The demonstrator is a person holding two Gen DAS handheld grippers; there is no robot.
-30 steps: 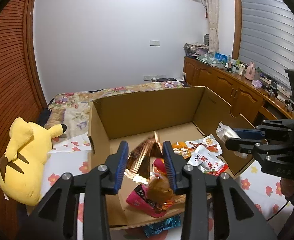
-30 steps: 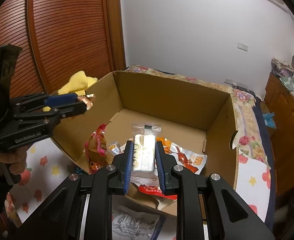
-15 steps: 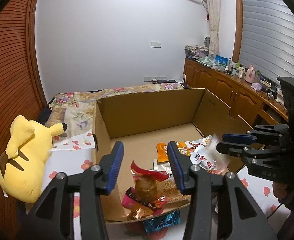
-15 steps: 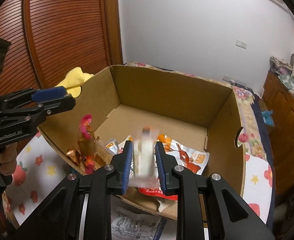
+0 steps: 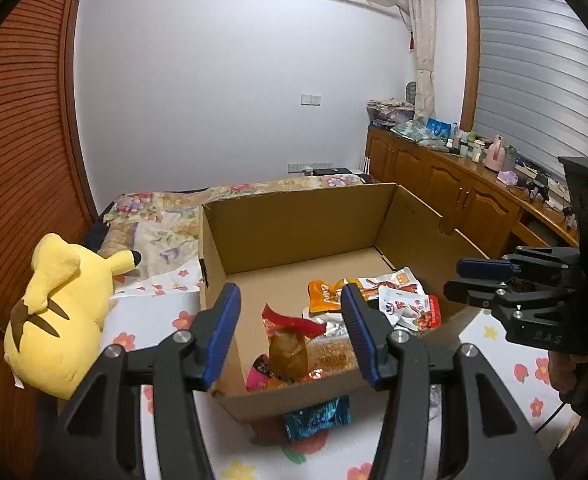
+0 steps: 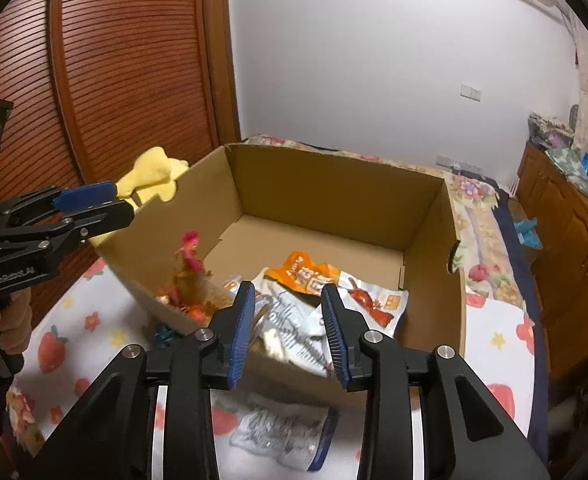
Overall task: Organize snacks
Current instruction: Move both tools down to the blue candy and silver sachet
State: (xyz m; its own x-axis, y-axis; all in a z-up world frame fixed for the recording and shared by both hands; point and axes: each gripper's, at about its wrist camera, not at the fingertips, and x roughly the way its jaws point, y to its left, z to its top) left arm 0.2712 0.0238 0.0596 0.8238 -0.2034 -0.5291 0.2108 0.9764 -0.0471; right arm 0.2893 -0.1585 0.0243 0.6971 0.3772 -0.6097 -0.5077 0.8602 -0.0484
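Note:
An open cardboard box (image 5: 294, 236) (image 6: 333, 192) stands on the flowered bedsheet and holds several snack packets. A brown-and-red packet (image 5: 288, 348) (image 6: 188, 272) stands in its near left corner, next to an orange packet (image 5: 323, 294) (image 6: 301, 272) and white-and-red ones (image 5: 409, 306) (image 6: 373, 300). My left gripper (image 5: 290, 336) is open and empty above the box's near edge. My right gripper (image 6: 288, 328) is open and empty, with a clear packet (image 6: 294, 328) lying below it in the box. A blue packet (image 5: 317, 416) and a clear one (image 6: 286, 432) lie on the sheet outside the box.
A yellow plush toy (image 5: 58, 304) lies on the bed to the left of the box. A wooden slatted wardrobe (image 6: 126, 64) stands on the left. Wooden cabinets (image 5: 453, 192) with clutter on top line the right wall.
Both grippers have opened. The left one let go of the brown-and-red packet, which now stands in the box. The right one let go of the clear packet, which dropped into the box.

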